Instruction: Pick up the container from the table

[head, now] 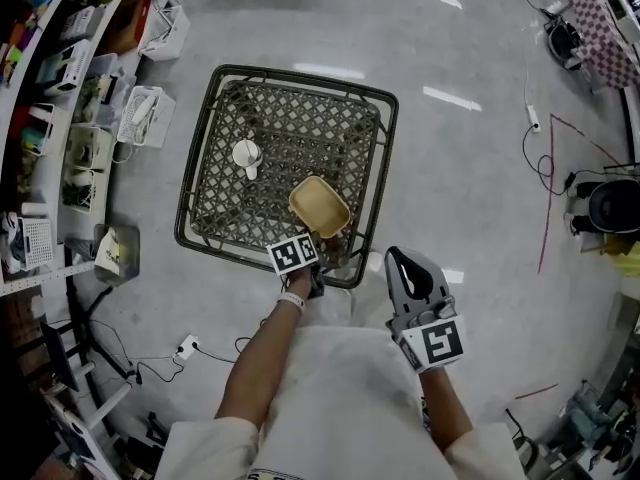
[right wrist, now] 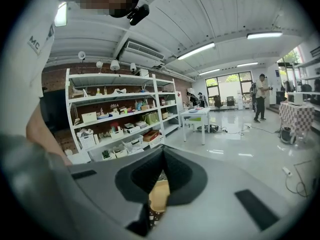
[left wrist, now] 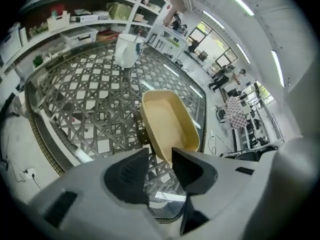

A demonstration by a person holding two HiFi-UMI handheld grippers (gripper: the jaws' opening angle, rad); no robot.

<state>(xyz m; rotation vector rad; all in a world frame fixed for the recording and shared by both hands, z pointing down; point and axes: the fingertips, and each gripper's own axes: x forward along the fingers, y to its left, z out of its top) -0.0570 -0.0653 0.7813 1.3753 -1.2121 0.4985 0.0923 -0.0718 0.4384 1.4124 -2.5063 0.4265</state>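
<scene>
A shallow tan container (head: 320, 206) lies on the woven, glass-topped table (head: 385, 148), near its front edge. My left gripper (head: 322, 248) is at the container's near end, pointing steeply down. In the left gripper view the container (left wrist: 167, 121) tilts away from me. Its near corner sits at the gap between the left gripper's (left wrist: 161, 156) jaws, which stand open. My right gripper (head: 403, 263) hovers off the table's front right corner, shut and empty. In the right gripper view a bit of the container (right wrist: 159, 194) shows below the right gripper's (right wrist: 162, 151) closed jaws.
A white mug (head: 246, 154) stands on the table, left of the container and farther back. Shelves with bins (head: 75, 88) line the left side. Cables and a power strip (head: 186, 347) lie on the floor. A white table (right wrist: 197, 115) and a person stand far off.
</scene>
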